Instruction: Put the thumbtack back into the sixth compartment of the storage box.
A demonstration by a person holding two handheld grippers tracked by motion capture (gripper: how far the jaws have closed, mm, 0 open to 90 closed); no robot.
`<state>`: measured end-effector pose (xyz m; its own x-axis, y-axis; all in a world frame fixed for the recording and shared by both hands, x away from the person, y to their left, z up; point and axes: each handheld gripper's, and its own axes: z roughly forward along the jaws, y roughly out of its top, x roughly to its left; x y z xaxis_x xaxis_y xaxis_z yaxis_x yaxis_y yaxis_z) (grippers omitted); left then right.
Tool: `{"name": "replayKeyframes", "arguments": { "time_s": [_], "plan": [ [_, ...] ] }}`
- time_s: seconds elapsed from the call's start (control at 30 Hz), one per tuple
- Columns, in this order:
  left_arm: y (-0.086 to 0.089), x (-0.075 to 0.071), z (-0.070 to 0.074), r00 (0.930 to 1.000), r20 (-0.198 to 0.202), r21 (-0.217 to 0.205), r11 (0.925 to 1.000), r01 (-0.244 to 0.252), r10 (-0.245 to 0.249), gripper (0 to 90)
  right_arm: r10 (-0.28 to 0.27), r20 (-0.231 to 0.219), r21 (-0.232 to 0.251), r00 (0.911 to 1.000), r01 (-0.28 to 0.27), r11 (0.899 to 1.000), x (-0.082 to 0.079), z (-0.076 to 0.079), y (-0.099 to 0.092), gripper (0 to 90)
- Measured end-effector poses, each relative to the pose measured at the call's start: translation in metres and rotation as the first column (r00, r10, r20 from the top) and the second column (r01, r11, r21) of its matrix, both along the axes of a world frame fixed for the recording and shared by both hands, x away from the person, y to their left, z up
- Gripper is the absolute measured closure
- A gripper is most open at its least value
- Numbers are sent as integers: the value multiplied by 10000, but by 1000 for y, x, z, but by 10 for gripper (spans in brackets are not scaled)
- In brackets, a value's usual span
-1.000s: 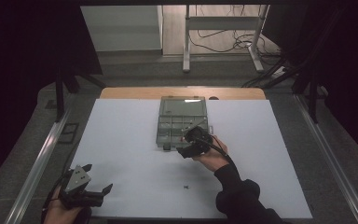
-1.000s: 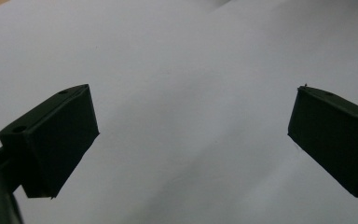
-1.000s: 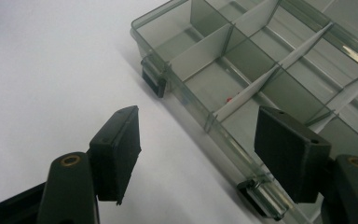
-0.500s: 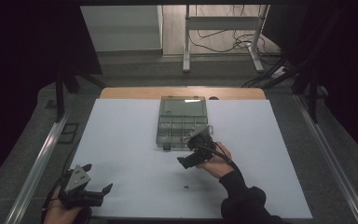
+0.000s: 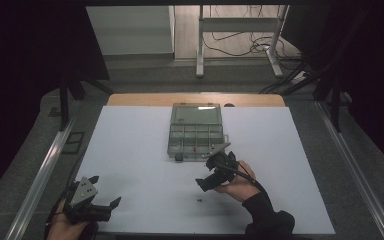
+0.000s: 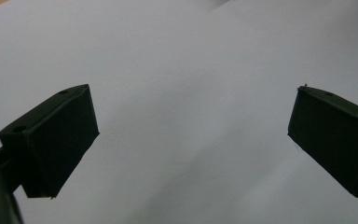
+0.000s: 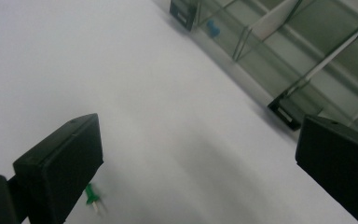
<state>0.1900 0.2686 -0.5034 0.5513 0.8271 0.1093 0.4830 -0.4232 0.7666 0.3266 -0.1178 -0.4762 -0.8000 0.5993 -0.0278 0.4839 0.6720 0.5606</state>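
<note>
A clear compartment box (image 5: 195, 131) lies open at the middle of the white table sheet (image 5: 130, 150). My right gripper (image 5: 206, 172) hovers just in front of the box, held by a hand, its jaws wide apart. In the right gripper view the right gripper (image 7: 200, 158) is open over the sheet, with a small green pushpin (image 7: 92, 196) beside its left jaw and the box (image 7: 307, 51) at the upper right, a blue pin (image 7: 213, 30) inside it. The pushpin (image 5: 199, 200) lies on the sheet below that gripper. My left gripper (image 5: 105, 192) rests open at the near left corner; the left gripper (image 6: 191, 140) holds nothing.
A small red item (image 5: 194, 148) sits in one front compartment of the box. Black latches (image 7: 290, 115) stick out from the box's front wall. The wooden table edge (image 5: 195, 99) runs behind the sheet. Metal rails (image 5: 40, 175) flank the table.
My right gripper has drawn back from the box toward the person and turned down over the sheet near the green pushpin. The left gripper has stayed put.
</note>
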Motion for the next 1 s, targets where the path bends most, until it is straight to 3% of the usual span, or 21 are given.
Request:
{"name": "replayKeyframes", "arguments": {
  "time_s": [0.23,0.5,0.7,1.0],
  "plan": [
    [-1,0,0,10000,-9,89,9999,81,-81,17,253,113,-358,9996,-249,9990,-17,-2,2,97],
    [-3,0,0,9999,-17,212,9997,147,-147,18,985,-148,-456,9950,-991,9940,-30,-8,5,329],
    [-3,0,0,9999,-1,211,9996,162,-162,18,1580,-633,-471,9854,-1610,9858,-38,-15,7,540],
    [-4,0,0,9998,-13,326,9992,212,-212,18,2193,-1187,-495,9684,-2264,9728,-43,-25,10,707]
  ]
}}
